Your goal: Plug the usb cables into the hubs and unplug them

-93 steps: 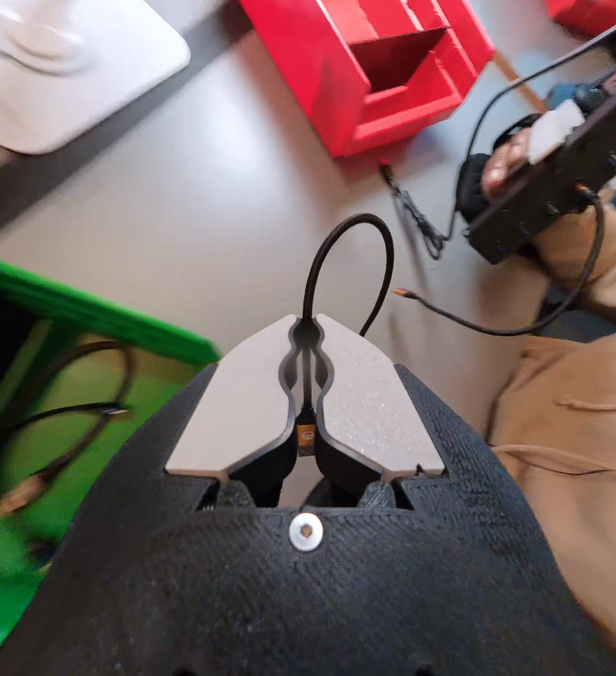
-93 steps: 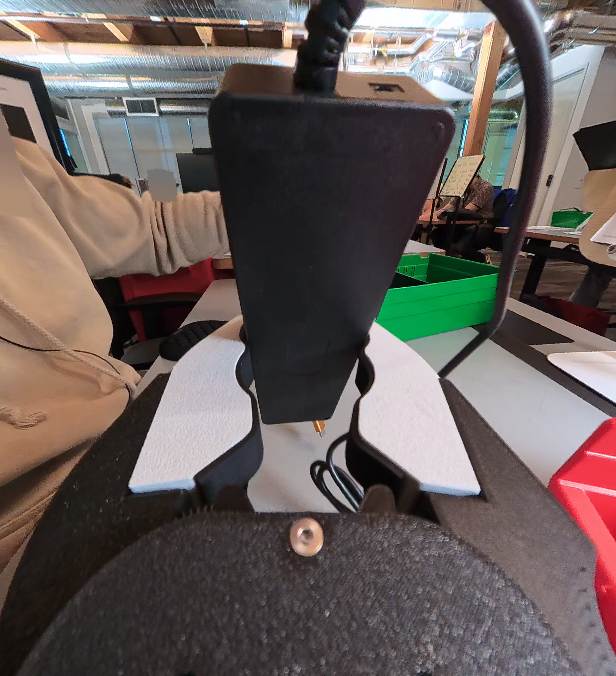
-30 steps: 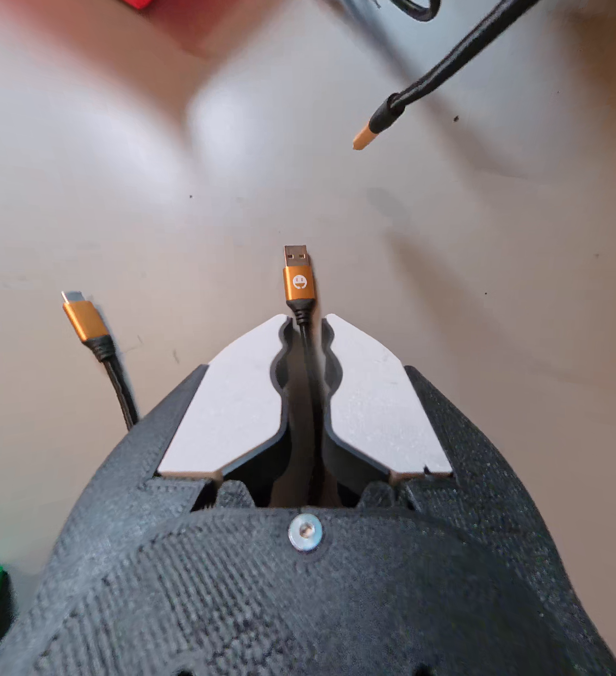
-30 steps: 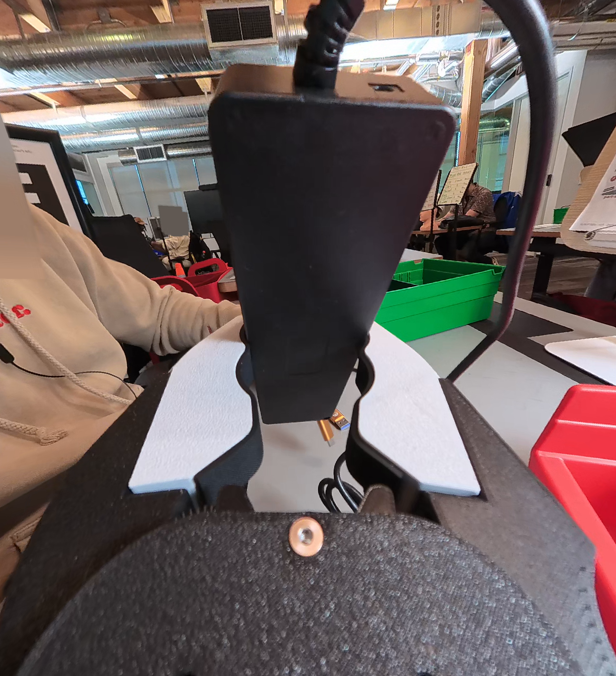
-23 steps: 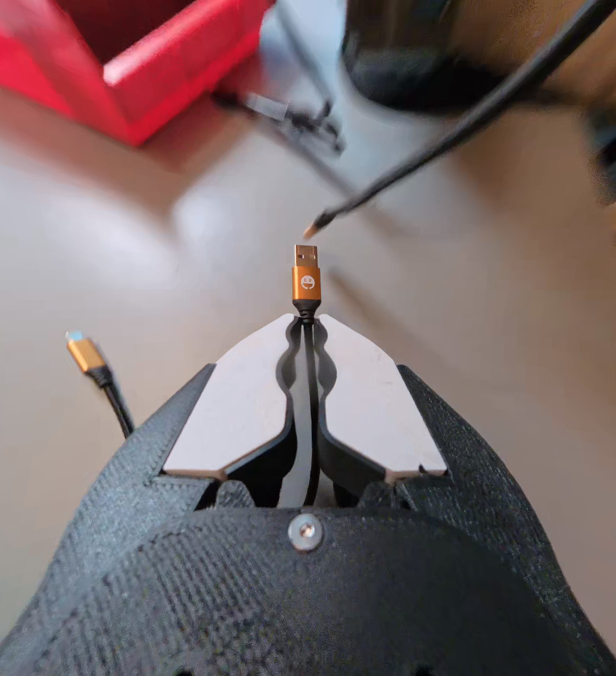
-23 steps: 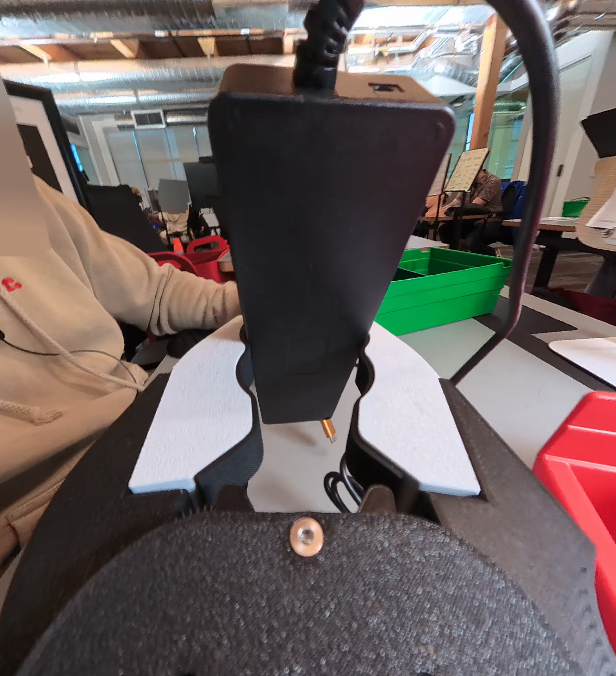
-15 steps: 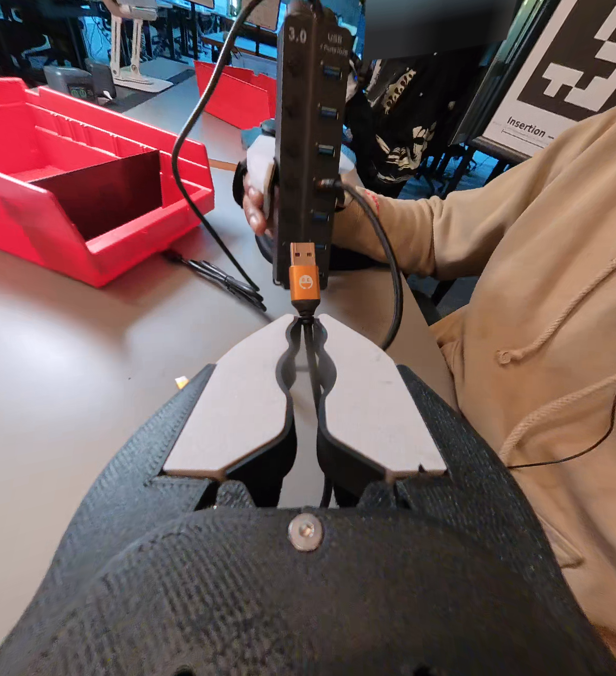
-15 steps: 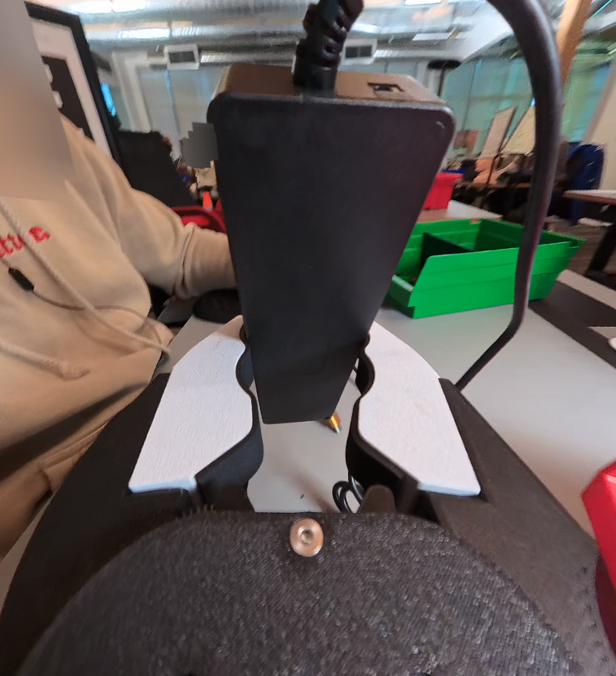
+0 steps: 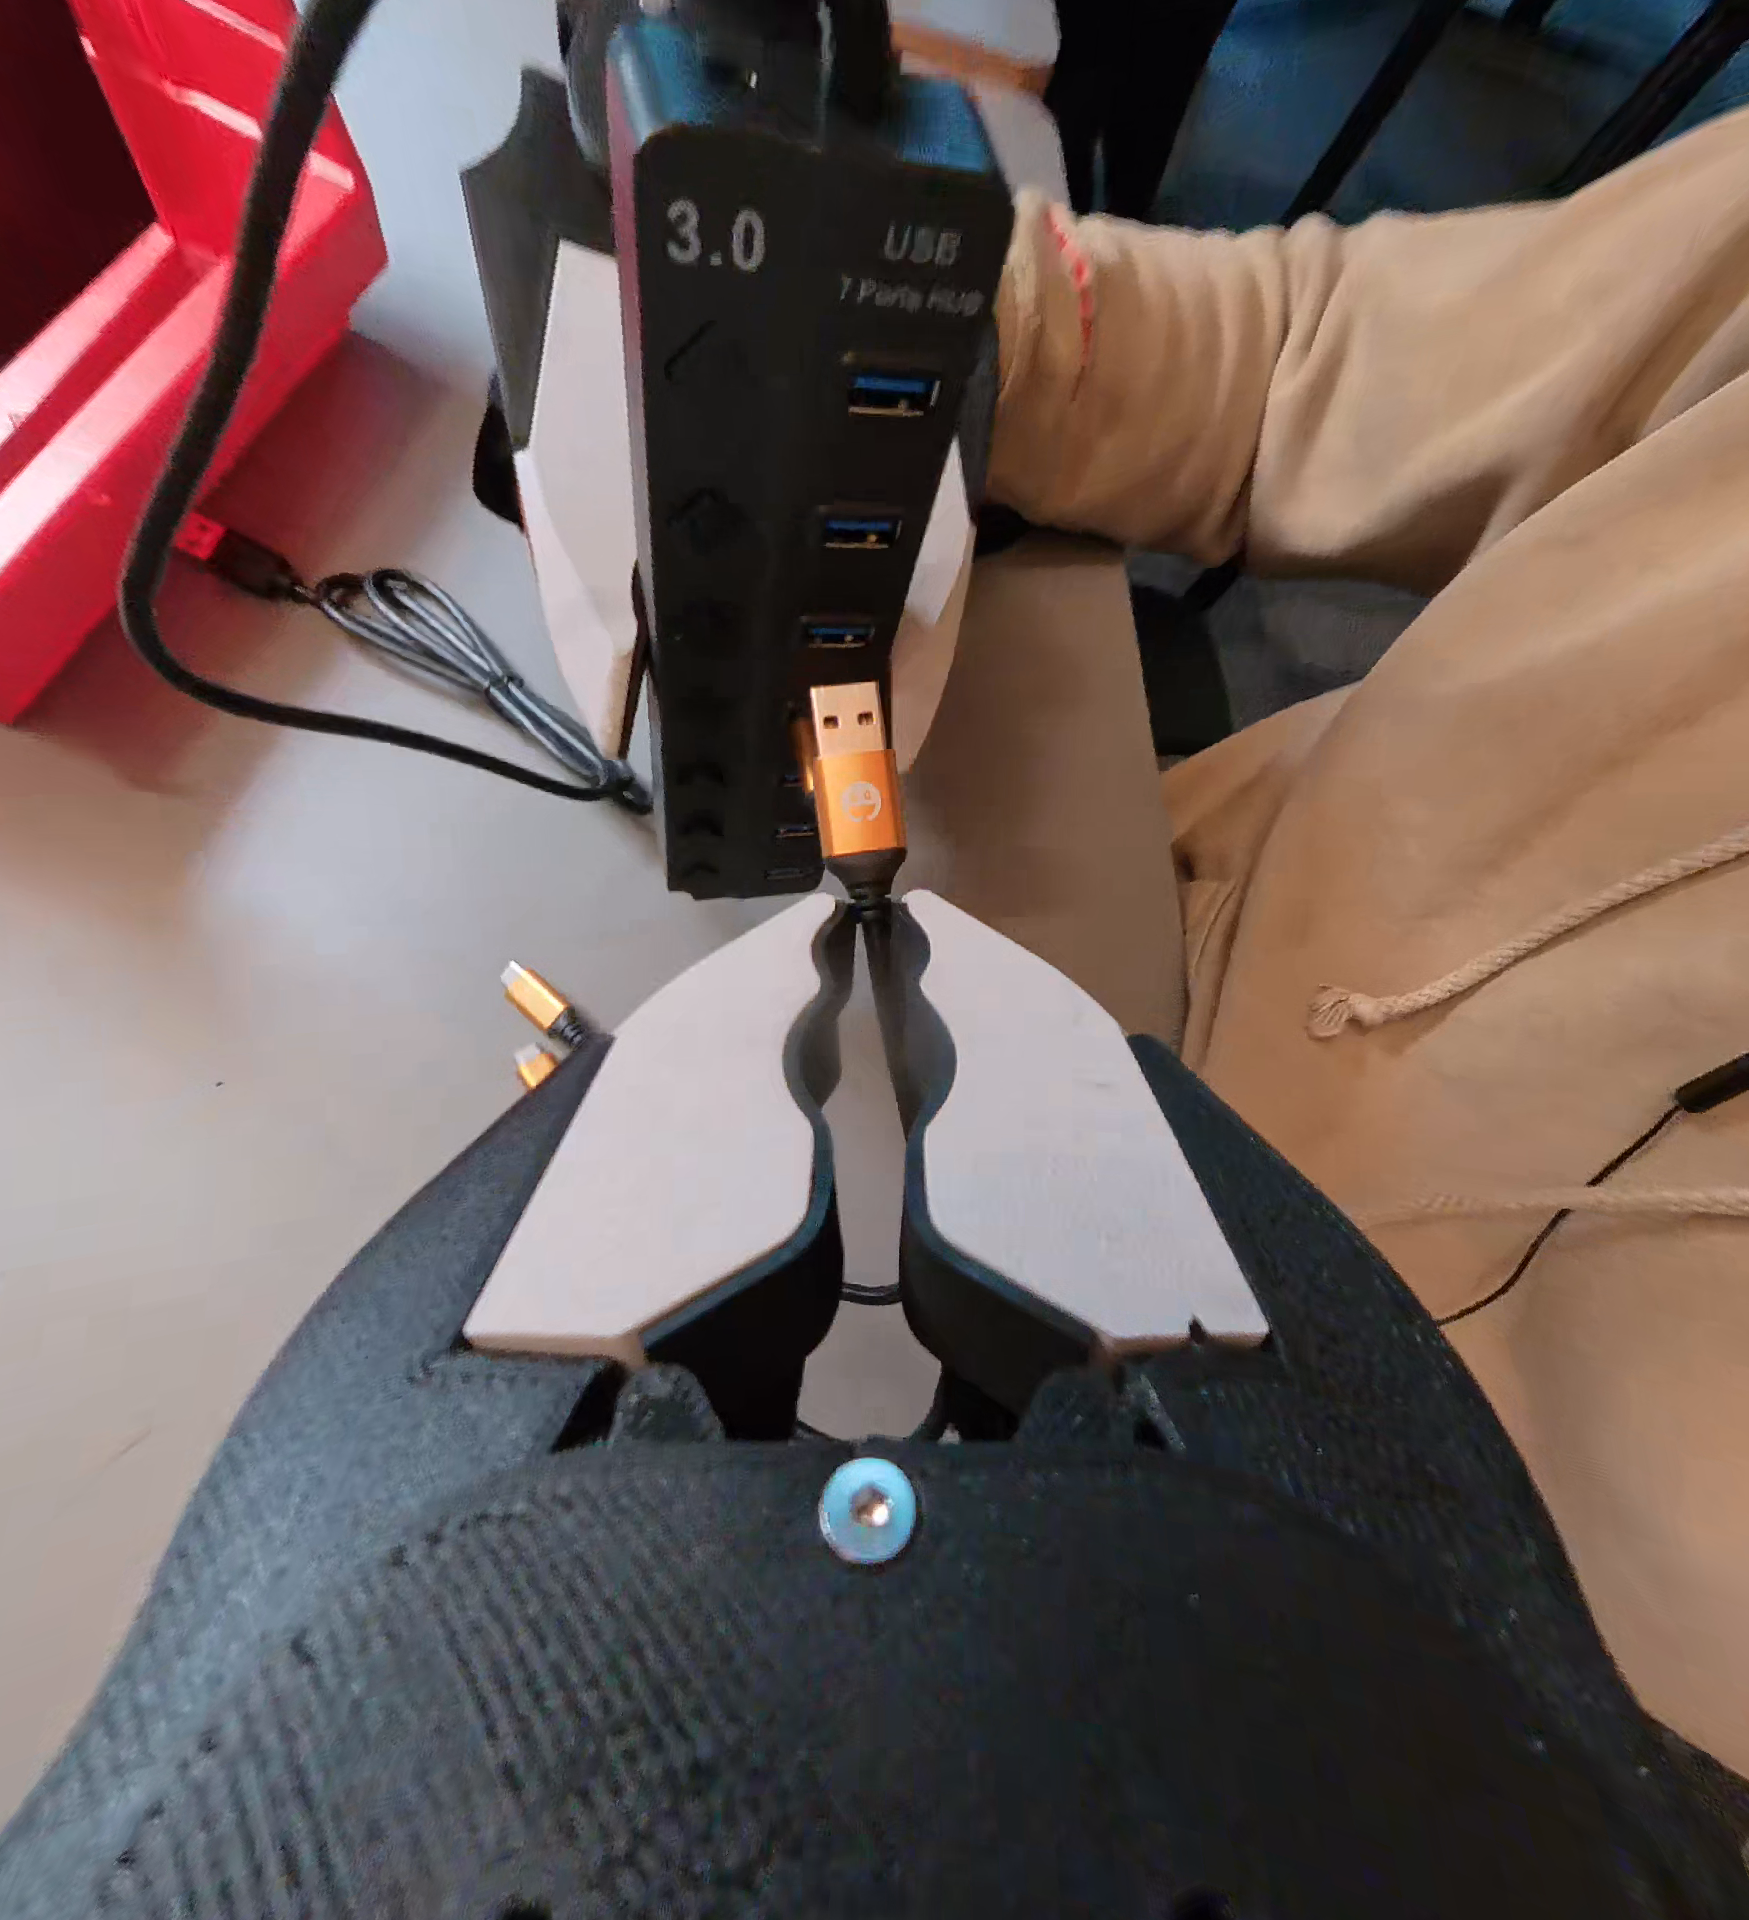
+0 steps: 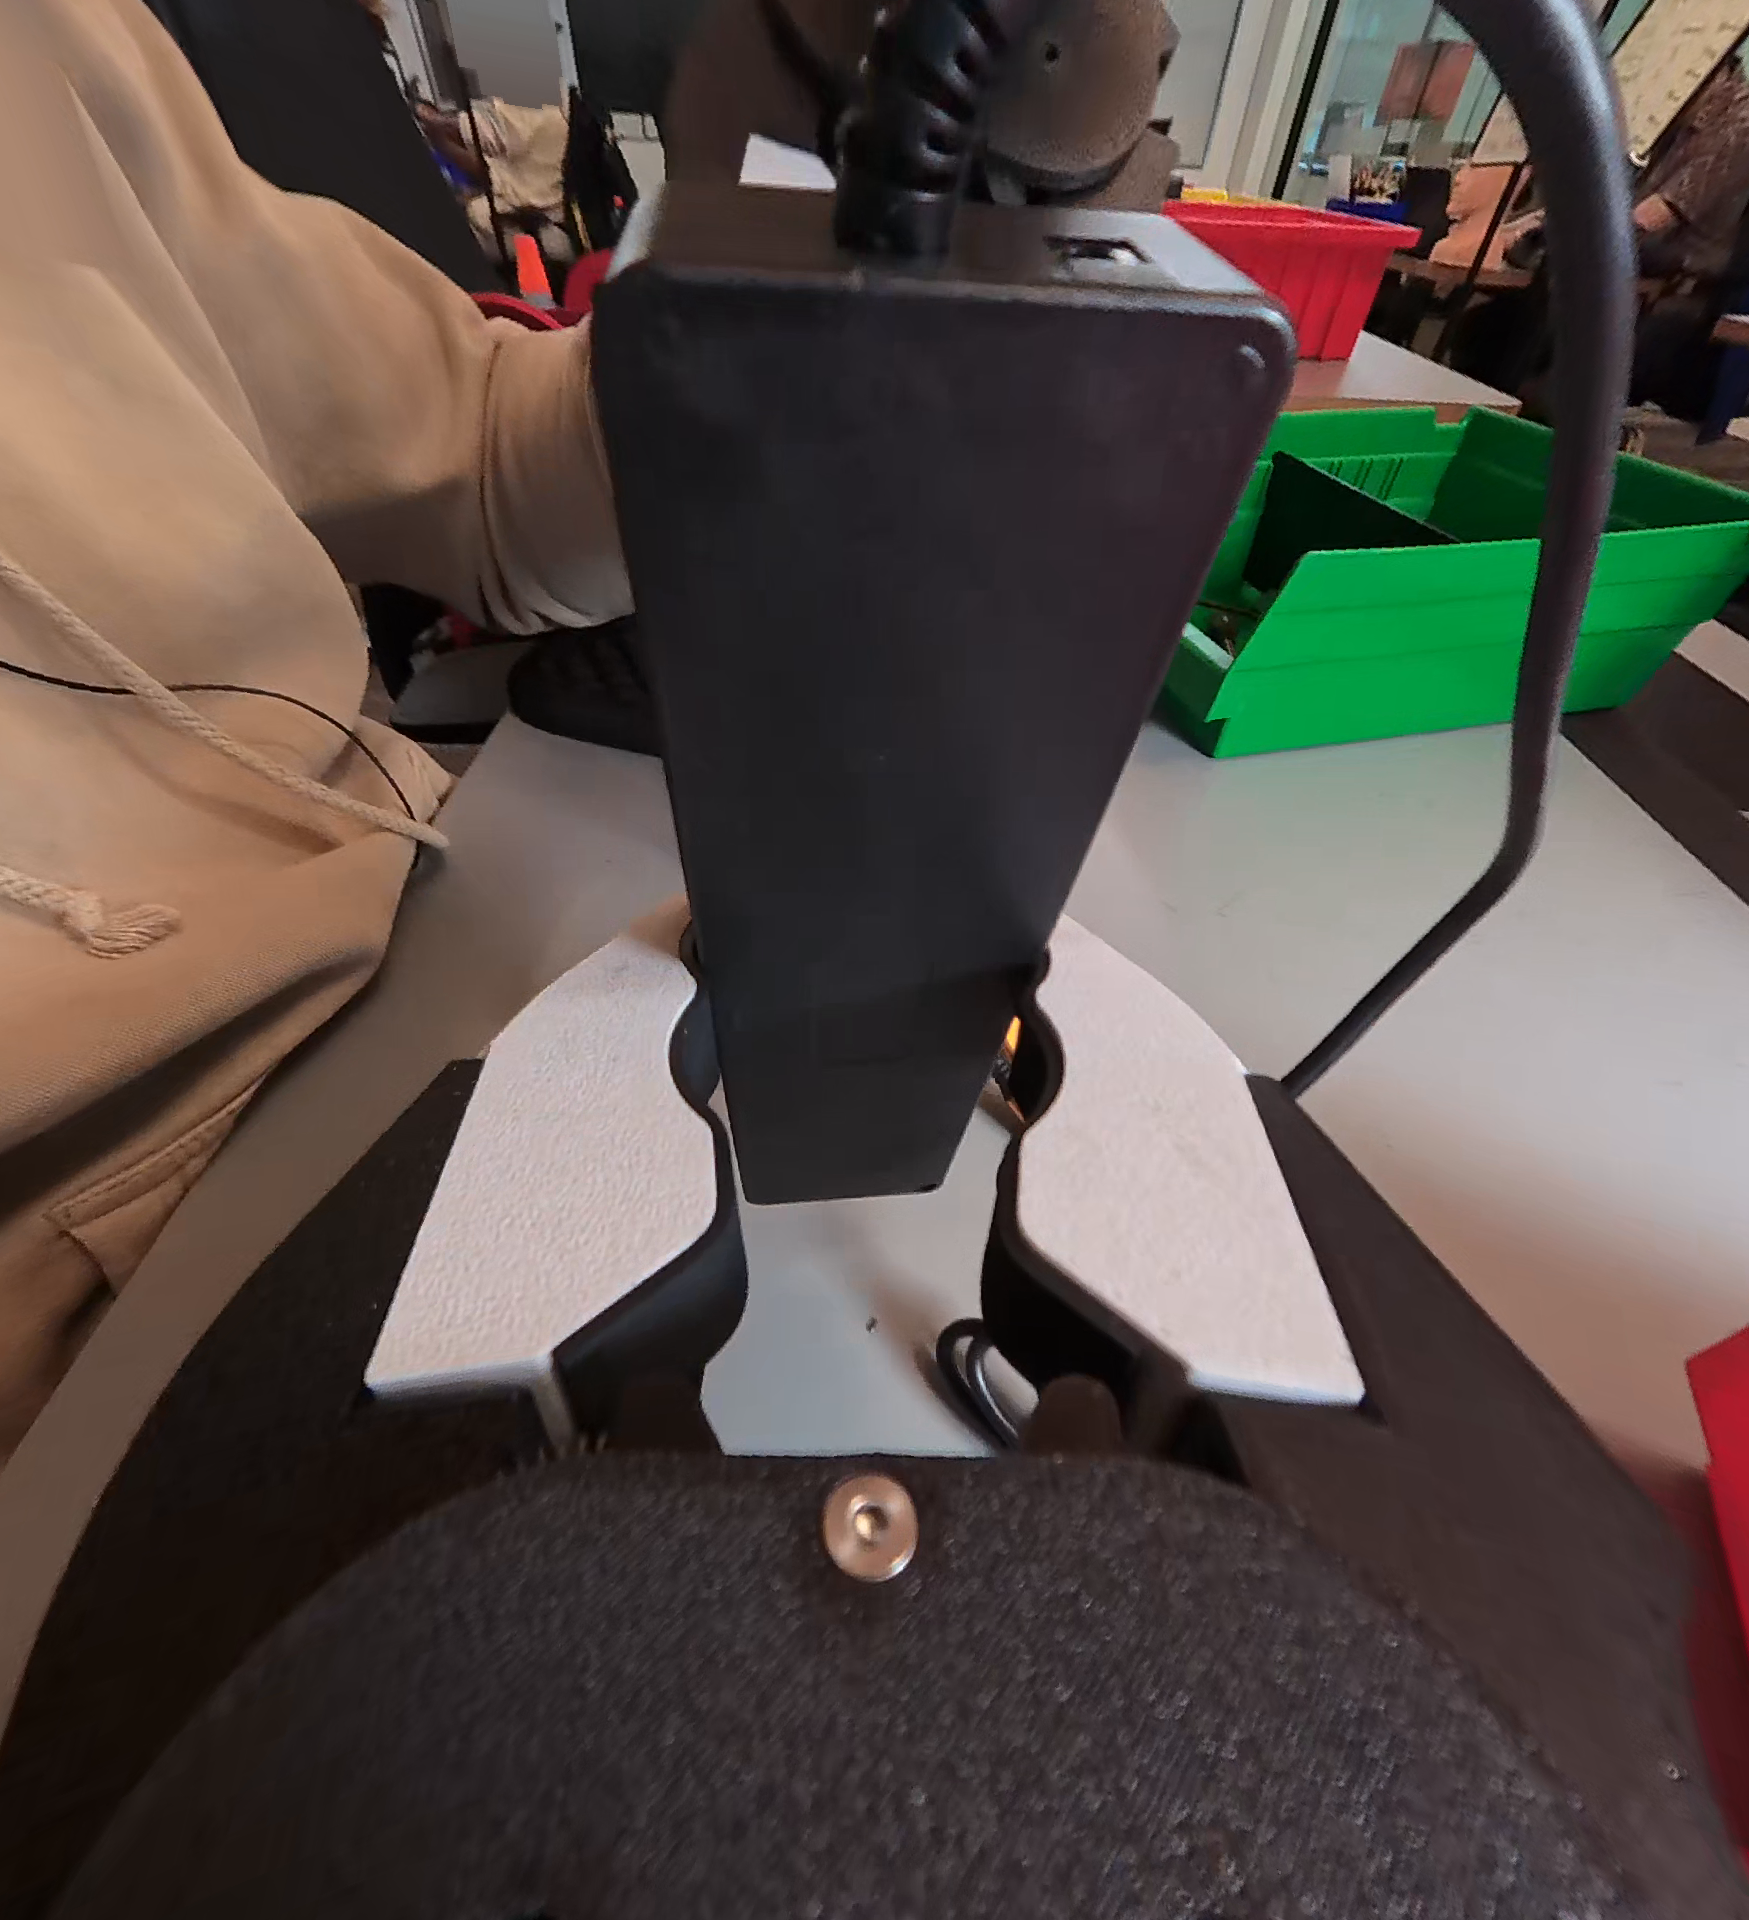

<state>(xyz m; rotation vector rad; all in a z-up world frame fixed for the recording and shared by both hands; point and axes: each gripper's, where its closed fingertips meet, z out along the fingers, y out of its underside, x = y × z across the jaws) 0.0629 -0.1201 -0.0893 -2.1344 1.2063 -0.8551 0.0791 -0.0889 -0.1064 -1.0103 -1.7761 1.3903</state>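
Note:
In the left wrist view my left gripper [image 9: 870, 906] is shut on the black cord just behind an orange USB-A plug [image 9: 854, 795]. The plug points up, its metal tip just in front of the black multi-port hub [image 9: 745, 468], near the lower ports and below three empty blue ports [image 9: 862, 530]. A second orange plug [image 9: 799, 746] shows right behind it at the hub face. My right gripper [image 10: 865, 997] is shut on the hub's lower end and holds the hub [image 10: 911, 644] upright; only the hub's plain back shows there. Its white fingers [image 9: 579, 436] show behind the hub.
A red bin [image 9: 122, 343] stands at the left, with a bundled grey cable [image 9: 434, 634] beside it. Two small orange connectors [image 9: 535, 1006] lie on the table by my left finger. A green bin [image 10: 1452, 603] stands behind the hub. A person in a tan hoodie [image 9: 1472, 727] sits close on the right.
My left gripper has risen from the table and brought the orange plug up close to the hub's port face. The right gripper keeps holding the hub and has tipped it slightly.

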